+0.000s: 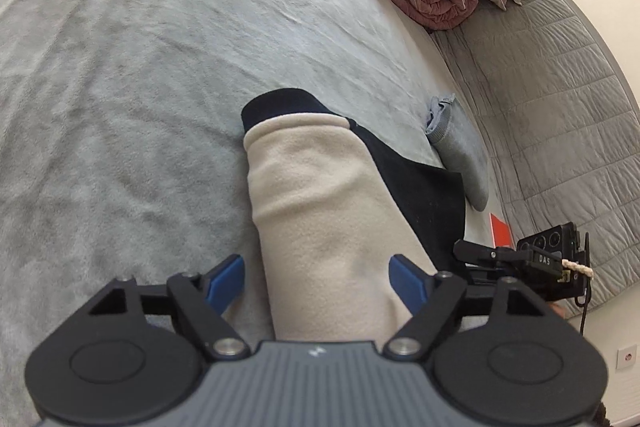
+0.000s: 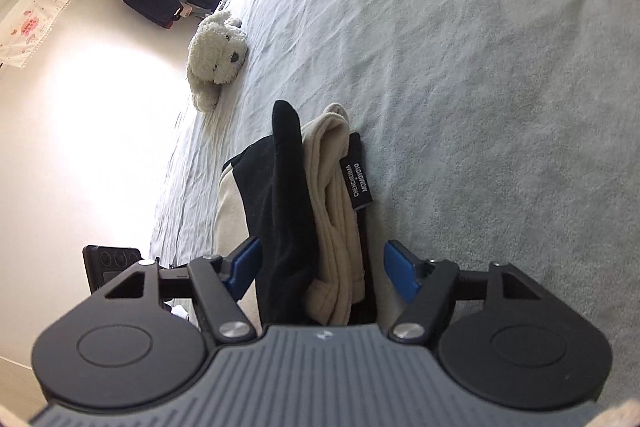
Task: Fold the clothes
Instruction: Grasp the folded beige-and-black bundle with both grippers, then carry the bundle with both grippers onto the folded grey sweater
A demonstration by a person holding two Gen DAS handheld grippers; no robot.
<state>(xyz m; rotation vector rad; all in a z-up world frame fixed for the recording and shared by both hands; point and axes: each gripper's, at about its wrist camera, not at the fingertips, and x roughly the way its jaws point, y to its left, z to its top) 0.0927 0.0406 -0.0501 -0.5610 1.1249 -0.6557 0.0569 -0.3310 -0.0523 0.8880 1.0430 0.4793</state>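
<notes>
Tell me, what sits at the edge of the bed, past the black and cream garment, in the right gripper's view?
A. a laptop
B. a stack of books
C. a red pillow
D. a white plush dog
D: a white plush dog lies on the bed near its edge, beyond the garment that reaches between the fingers of the right gripper.

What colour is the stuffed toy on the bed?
White, stuffed toy; right wrist view shows it best.
</notes>
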